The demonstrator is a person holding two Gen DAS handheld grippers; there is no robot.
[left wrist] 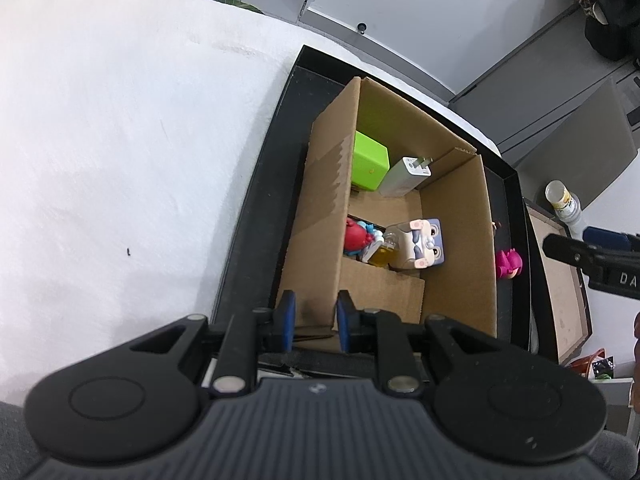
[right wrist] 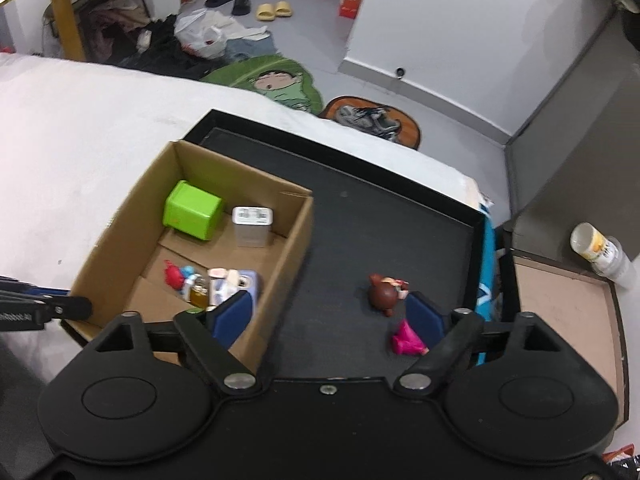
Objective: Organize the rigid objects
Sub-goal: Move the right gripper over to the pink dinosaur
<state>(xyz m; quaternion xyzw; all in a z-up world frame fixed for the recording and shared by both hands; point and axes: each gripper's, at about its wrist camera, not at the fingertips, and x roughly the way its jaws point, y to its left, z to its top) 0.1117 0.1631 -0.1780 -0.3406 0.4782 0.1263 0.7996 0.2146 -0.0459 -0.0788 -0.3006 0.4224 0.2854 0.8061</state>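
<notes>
Figurines: a brown one [right wrist: 385, 294] and a pink one [right wrist: 407, 339] lie on the black tray [right wrist: 360, 216] beside my cardboard box [right wrist: 280, 264]; probably light, hard plastic, best pinched across the body. My right gripper [right wrist: 328, 318] gapes empty; my left gripper [left wrist: 316, 316] clamps the box wall.

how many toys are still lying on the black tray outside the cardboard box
2. A brown figure lies on the black tray right of the cardboard box, and a pink toy sits just nearer the camera, by the right gripper's finger. Others may be hidden behind the gripper.
</notes>
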